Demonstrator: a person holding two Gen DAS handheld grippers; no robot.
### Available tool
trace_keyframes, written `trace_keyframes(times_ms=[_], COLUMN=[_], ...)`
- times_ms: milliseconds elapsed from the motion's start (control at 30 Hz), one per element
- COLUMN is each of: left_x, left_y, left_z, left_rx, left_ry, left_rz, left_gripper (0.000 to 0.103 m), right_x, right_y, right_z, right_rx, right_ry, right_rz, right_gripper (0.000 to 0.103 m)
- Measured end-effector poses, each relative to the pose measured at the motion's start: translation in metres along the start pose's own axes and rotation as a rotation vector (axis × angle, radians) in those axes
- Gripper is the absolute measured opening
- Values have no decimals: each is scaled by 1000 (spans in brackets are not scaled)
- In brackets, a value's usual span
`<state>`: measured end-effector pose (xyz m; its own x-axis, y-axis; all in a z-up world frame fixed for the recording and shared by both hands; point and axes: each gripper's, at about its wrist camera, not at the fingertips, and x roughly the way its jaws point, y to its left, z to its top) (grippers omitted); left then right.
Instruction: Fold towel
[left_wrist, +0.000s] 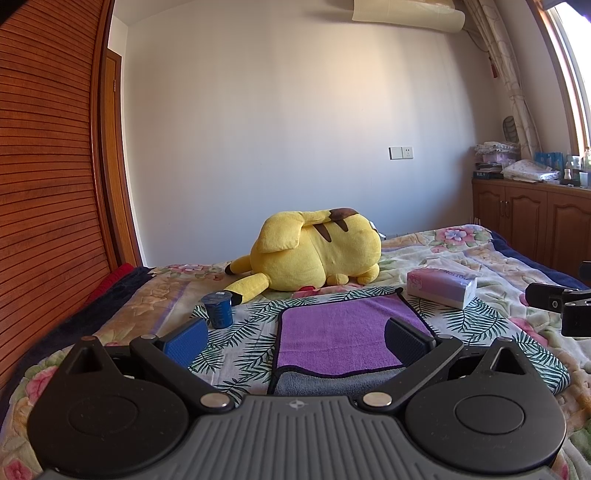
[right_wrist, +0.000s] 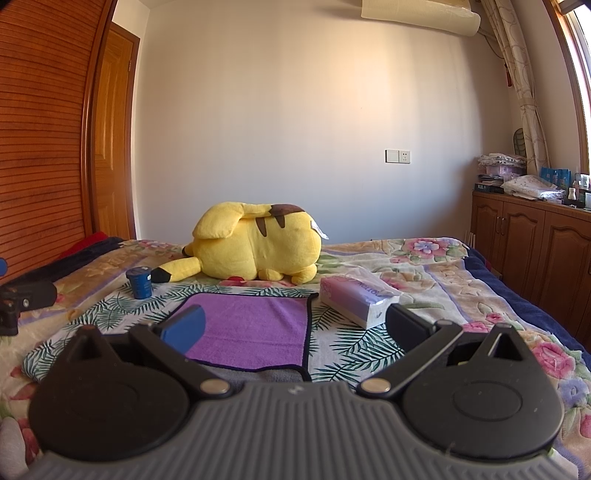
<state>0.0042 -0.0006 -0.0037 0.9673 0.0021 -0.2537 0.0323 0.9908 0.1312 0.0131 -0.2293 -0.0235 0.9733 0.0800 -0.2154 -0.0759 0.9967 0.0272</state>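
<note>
1. Ribbed grey housing fills the foreground of both views; the left gripper (left_wrist: 295, 341) and the right gripper (right_wrist: 293, 326) are spread wide, with nothing held.
2. At 12 o'clock of both lies the purple microfibre towel (left_wrist: 340, 334), flat on the leaf-print cloth (left_wrist: 240, 343), black-edged, grey underside exposed at its near hem.
3. Neither gripper is judged clearly nearer.
4. Flanking the towel are a blue cup (left_wrist: 218, 309) and a tissue pack (left_wrist: 441, 288).
</note>
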Motion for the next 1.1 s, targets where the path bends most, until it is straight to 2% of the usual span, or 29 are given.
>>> trace_keyframes(times_ms=[867,1100], left_x=[1,2], left_y=[-1,13], left_z=[0,-4], left_rx=[3,15], left_ry=[3,58], left_rz=[1,-3], left_gripper=[87,87], right_x=[-1,7], right_y=[1,7], right_z=[-1,-1], right_rx=[-1,-20], right_ry=[-2,36], right_rz=[1,5], right_gripper=[103,103])
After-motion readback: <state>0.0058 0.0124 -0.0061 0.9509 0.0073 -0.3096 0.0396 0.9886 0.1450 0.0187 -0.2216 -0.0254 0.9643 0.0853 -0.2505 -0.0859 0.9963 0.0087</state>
